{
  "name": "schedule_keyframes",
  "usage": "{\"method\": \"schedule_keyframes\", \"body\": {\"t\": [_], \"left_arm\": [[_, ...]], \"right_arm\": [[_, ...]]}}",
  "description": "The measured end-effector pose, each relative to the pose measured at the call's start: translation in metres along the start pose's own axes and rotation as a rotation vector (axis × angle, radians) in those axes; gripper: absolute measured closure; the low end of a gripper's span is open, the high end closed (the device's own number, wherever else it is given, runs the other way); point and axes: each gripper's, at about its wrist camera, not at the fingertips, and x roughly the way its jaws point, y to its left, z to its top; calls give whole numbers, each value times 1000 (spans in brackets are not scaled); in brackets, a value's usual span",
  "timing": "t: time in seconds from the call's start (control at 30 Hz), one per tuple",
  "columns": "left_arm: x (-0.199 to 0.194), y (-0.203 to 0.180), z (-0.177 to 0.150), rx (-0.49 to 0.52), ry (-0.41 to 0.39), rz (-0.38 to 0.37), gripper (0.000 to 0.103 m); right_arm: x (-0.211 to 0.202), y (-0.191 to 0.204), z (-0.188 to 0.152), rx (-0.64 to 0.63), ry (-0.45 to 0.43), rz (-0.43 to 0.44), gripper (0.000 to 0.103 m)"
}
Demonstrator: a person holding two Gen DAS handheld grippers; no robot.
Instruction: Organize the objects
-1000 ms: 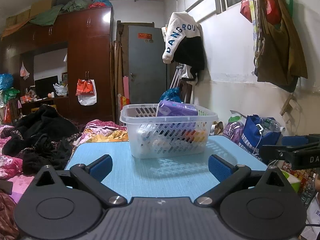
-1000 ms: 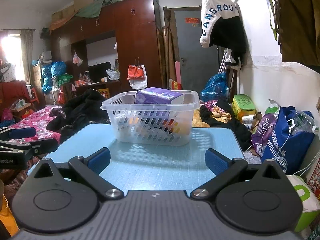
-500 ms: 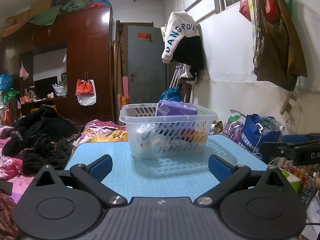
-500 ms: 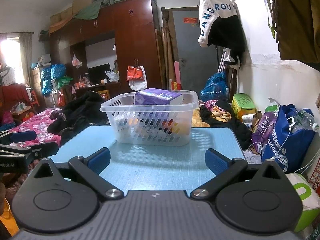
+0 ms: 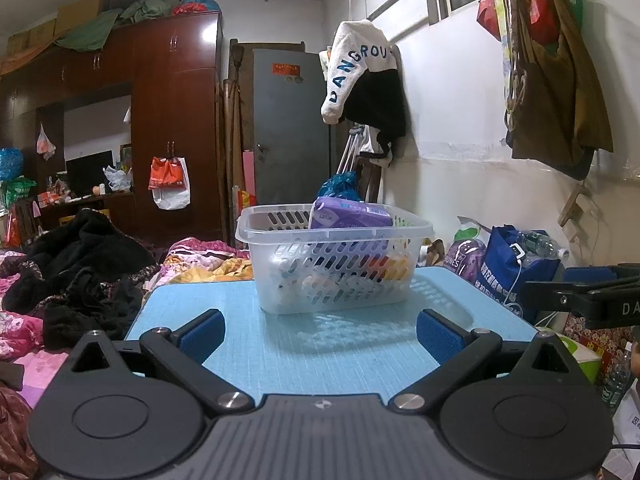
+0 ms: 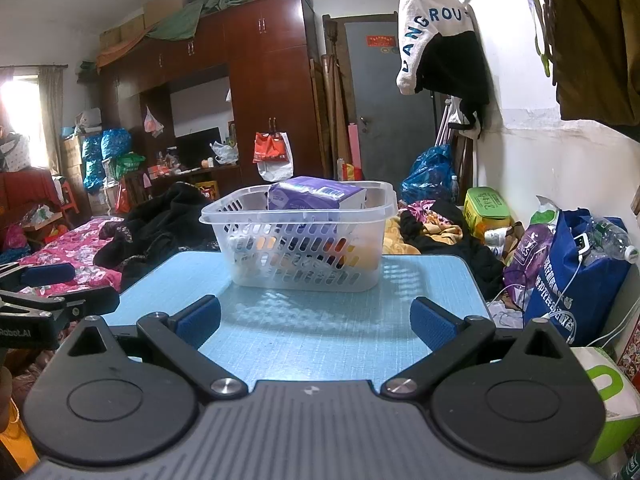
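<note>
Clear plastic basket (image 5: pixel 334 264) sits on the far half of the light-blue table (image 5: pixel 320 352), upright, w/ a purple pack (image 5: pixel 350 218) poking above its rim on the right side; more small items (orange, yellow, white) show thru the slotted walls but can't tell what they are. Left gripper (image 5: pixel 320 330) hovers at the near edge of the table, jaws spread wide, nothing btwn the blue pads (image 5: pixel 200 334), well apart from the basket. Right gripper (image 6: pixel 316 320) same: wide apart, empty, near table edge, basket (image 6: pixel 298 246) straight ahead, pack (image 6: pixel 316 194) at its top. Each gripper shows in the other's view, off to the side. Bkgd: brown wardrobe (image 5: pixel 172 120), grey door (image 5: pixel 290 132), white/black jacket (image 5: pixel 362 72) hung on the wall, blue bag (image 6: pixel 580 276) on the floor right of the table
</note>
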Motion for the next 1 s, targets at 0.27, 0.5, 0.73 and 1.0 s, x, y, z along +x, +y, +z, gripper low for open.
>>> {"method": "schedule_keyframes", "body": {"t": [0.27,0.5,0.73,1.0], "left_arm": [[0,-2,-2,8,0,-6,0],[2,0,-2,5,4,-7,0],[3,1,-2,7,9,-10,0],[3,0,-2,9,11,-11,0]], "right_arm": [[0,-1,0,0,0,1,0],[0,0,0,0,-1,0,0],[0,0,0,0,0,0,0],[0,-1,0,0,1,0,0]]}}
